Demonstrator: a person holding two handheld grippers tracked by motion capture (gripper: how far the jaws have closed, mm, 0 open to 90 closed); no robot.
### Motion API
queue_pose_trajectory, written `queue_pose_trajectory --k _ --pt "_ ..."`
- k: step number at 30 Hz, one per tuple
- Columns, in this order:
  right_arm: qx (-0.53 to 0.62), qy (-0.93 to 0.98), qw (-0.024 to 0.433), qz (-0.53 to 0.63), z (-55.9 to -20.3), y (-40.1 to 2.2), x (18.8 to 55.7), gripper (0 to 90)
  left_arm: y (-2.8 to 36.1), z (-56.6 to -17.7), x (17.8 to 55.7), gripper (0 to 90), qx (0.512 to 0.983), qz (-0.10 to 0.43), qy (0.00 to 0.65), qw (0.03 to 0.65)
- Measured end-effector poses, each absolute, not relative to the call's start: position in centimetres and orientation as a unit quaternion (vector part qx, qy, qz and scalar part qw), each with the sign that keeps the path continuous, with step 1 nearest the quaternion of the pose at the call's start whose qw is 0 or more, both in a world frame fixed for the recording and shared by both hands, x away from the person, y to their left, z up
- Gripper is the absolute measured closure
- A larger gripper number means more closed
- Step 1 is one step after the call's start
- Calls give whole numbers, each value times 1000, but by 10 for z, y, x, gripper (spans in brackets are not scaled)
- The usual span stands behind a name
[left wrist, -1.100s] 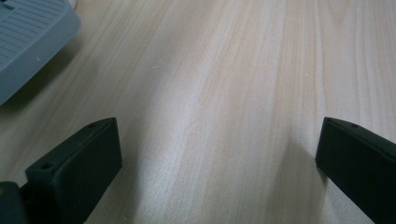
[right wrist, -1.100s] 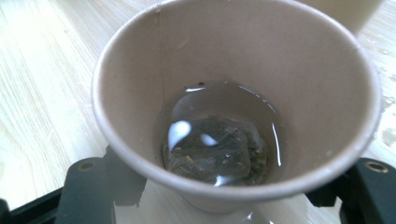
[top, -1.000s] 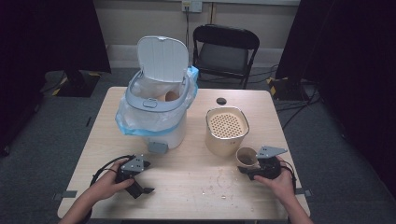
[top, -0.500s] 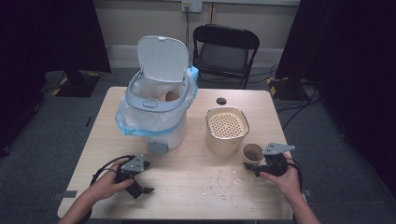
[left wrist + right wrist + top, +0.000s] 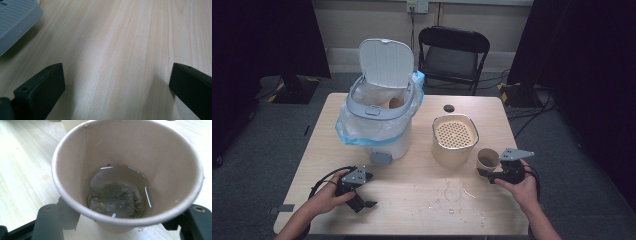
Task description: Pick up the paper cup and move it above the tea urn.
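Though seemingly barely off the pale wooden surface [image 5: 422, 190], right tool [image 5: 486, 173] now clamping the tan paper cup [image 5: 487, 159] nearer the perforated-lid beige container [image 5: 454, 140], ready to empty; left tool [image 5: 362, 192] wide, idle.

No legible text, label, brand or number anywhere.

Lab/studio: black curtains [image 5: 582, 75], folding chair [image 5: 453, 55]
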State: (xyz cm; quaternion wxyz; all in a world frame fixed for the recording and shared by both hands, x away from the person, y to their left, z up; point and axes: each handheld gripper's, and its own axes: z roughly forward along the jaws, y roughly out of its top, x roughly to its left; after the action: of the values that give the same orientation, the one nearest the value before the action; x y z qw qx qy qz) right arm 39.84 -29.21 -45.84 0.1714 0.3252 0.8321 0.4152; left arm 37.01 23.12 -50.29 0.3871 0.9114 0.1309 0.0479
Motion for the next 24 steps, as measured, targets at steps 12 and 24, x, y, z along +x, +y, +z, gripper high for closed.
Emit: queue_pose_trajectory --k 12,24 --pt "330 829 193 408 -451 -295 420 329 231 -503 370 0 912 48 131 387" --pt "336 829 202 399 -445 -302 448 330 231 -503 370 0 911 48 131 387"
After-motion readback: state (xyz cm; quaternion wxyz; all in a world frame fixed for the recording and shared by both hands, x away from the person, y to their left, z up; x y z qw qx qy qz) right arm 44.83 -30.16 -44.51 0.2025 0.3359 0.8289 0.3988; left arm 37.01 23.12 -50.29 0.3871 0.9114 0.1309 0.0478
